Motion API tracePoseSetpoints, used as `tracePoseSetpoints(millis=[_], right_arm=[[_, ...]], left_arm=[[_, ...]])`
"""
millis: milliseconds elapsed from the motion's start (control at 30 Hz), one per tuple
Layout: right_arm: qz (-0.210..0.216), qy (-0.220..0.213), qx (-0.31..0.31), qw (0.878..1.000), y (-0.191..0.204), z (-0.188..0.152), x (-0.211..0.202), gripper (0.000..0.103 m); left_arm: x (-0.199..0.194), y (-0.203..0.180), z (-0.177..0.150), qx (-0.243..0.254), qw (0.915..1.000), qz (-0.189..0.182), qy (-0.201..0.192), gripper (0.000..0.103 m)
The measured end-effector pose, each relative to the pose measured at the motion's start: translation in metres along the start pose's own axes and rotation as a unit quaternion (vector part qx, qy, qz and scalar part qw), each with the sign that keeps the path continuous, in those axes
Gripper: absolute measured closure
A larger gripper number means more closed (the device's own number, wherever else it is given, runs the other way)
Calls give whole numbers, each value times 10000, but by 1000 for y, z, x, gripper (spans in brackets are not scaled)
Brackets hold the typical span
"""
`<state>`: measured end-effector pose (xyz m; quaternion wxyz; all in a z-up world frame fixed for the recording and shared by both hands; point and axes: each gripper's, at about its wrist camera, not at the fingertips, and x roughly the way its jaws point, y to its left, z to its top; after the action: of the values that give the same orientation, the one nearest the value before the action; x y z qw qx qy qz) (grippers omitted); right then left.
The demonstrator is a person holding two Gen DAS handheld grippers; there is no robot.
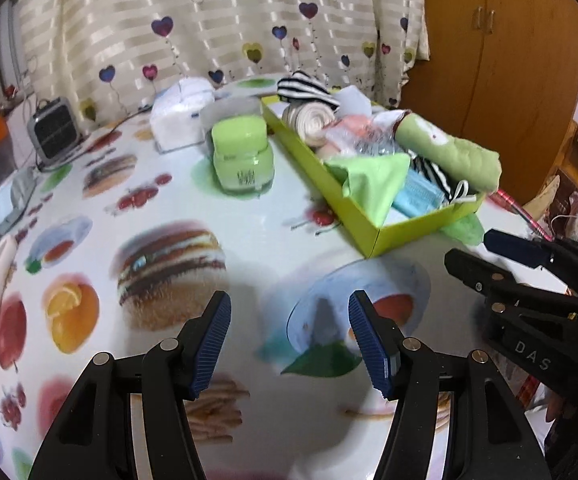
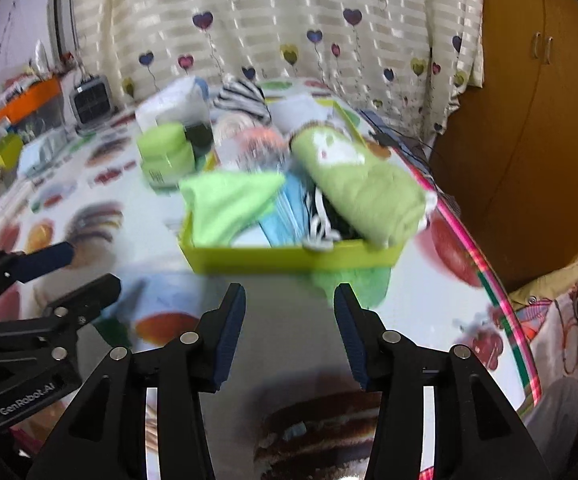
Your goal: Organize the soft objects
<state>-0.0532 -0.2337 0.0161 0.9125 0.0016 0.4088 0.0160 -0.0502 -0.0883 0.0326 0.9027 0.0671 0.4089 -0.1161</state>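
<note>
A lime green box (image 1: 345, 196) (image 2: 289, 258) stands on the printed tablecloth, packed with soft things: a rolled green towel (image 1: 453, 150) (image 2: 365, 184), a green cloth (image 1: 373, 180) (image 2: 225, 200), blue face masks (image 1: 417, 196) (image 2: 285, 216), a cream roll (image 1: 313, 118) and striped fabric (image 1: 305, 88) (image 2: 241, 98). My left gripper (image 1: 289, 312) hovers open over the cloth, short of the box, with nothing between its fingers. My right gripper (image 2: 289, 304) is open too, empty, just before the box's near wall. Each gripper shows at the edge of the other's view.
A green jar (image 1: 243, 156) (image 2: 165, 152) and a white tissue pack (image 1: 181, 112) (image 2: 173, 100) stand left of the box. A small grey heater (image 1: 55, 128) (image 2: 91, 98) sits at the back left. A heart-print curtain hangs behind; wooden cupboard doors (image 1: 489, 60) are on the right.
</note>
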Motion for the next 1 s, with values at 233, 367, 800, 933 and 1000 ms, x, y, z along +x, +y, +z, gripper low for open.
tracePoseSetpoints(millis=[233,367,800,933,1000], right_arm=[[-66,164,-8,9998,0,-8,11,56],[-100,125,31,9999,-2,-8,12,55],[-215,-19,176,9996,-8,-8,16,42],[-205,-76,186,9996,-8,-9,15,42],[-217,-109,188,9995,-8,-10,15,42]], left_arm=[[12,-2,-8,48,9998,65,160,42],[18,-1,-10,-4,9998,79,180,42],[22,1,-9,-146,9998,41,136,33],[24,-3,-10,-117,9998,-5,148,26],[24,-4,-10,-92,9998,-15,151,24]])
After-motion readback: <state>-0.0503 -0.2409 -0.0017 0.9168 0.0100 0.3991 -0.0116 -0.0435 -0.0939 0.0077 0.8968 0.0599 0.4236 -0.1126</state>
